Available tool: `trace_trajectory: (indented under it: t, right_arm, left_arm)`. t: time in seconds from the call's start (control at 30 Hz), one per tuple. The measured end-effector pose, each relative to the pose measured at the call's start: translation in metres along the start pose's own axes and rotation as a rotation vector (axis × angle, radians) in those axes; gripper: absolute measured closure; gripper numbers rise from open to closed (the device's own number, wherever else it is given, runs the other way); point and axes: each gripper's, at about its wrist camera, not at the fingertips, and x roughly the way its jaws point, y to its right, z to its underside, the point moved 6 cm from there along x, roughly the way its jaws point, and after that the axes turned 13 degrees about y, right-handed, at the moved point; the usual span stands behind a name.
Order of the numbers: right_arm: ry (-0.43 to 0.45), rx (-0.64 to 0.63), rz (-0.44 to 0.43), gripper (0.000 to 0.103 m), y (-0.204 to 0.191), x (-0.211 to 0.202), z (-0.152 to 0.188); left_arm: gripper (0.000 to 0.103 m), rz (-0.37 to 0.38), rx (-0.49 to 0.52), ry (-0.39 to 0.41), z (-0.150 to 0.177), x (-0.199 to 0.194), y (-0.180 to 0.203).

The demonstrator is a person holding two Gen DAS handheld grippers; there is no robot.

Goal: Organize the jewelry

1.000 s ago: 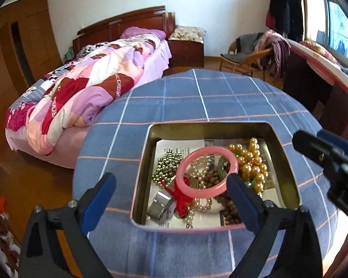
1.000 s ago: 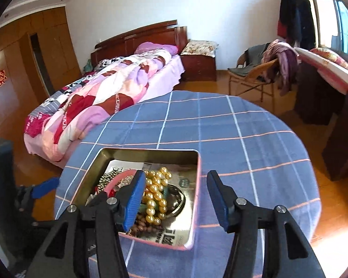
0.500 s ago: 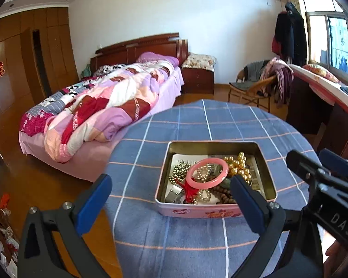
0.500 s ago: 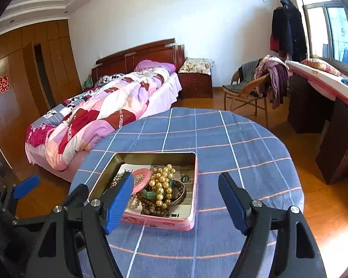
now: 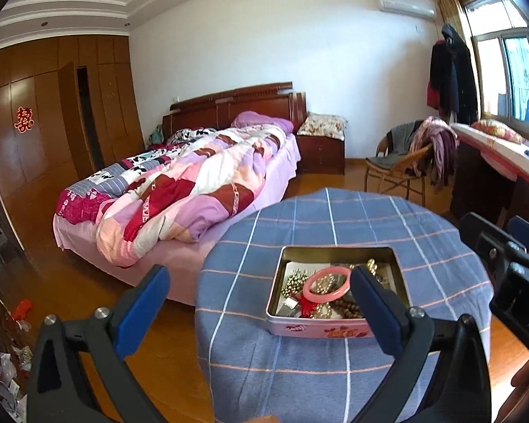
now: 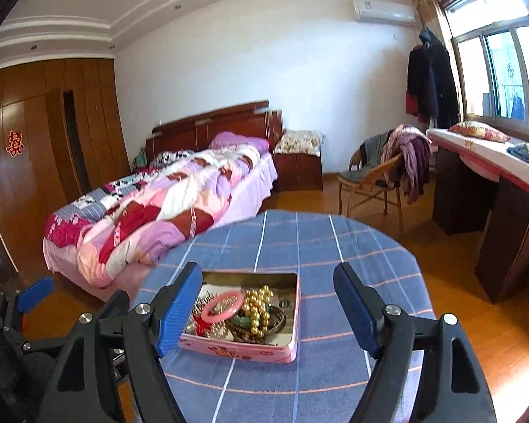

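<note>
Left tongs (image 5: 261,305): released, spread wide, nothing between the pads; they fill the lower half of the left wrist frame, above the near edge of the desk.
Right tongs (image 6: 268,308): released too and empty, low centre of the right wrist frame.
Tin (image 6: 292,320): a pink open box, low centre in both views, on the desk (image 6: 335,246) with the blue checked cloth.
Jewelry: all piled in the tin and overlapping: pink bangle (image 6: 223,306), gold bead strand (image 6: 257,308), brown bead strand (image 5: 345,306), silver bead strand (image 5: 292,280), red tassel (image 5: 308,305).
Step in hand, as I judge it: approach and pick the first piece.
How to do it well: I'd take the bangle first, since it lies on top, pinch its rim, lift slowly, and steady the tin with my other tongs.
Risk: strands may snag and trail out.
</note>
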Motion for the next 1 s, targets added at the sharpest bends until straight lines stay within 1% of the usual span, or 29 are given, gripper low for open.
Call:
trace_trajectory:
  t: [0.17,0.3,0.47,0.6,0.8,1.0]
  right_arm:
    - [0.061,-0.001,-0.009,0.021,-0.007,-0.023,-0.021]
    - [0.116,-0.006,0.000,0.019,-0.007,-0.040,-0.035]
    - [0.180,-0.017,0.025,0.015,-0.008,-0.056,-0.045]
    - [0.186,-0.001,0.035,0.015,-0.005,-0.059,-0.045]
    - [0.169,0.035,0.033,0.014,0.004,-0.055,-0.044]
    - [0.167,0.028,0.032,0.014,0.001,-0.052,-0.042]
  left_arm:
    - [0.000,-0.010,-0.028,0.057,-0.015,-0.020,-0.006]
    - [0.000,-0.009,-0.044,0.088,-0.023,-0.030,-0.010]
    - [0.000,-0.012,-0.034,0.122,-0.029,-0.039,-0.010]
    - [0.000,-0.016,-0.027,0.134,-0.030,-0.042,-0.010]
    - [0.000,-0.013,-0.066,0.131,-0.031,-0.043,-0.012]
    - [0.000,-0.020,-0.069,0.142,-0.032,-0.046,-0.015]
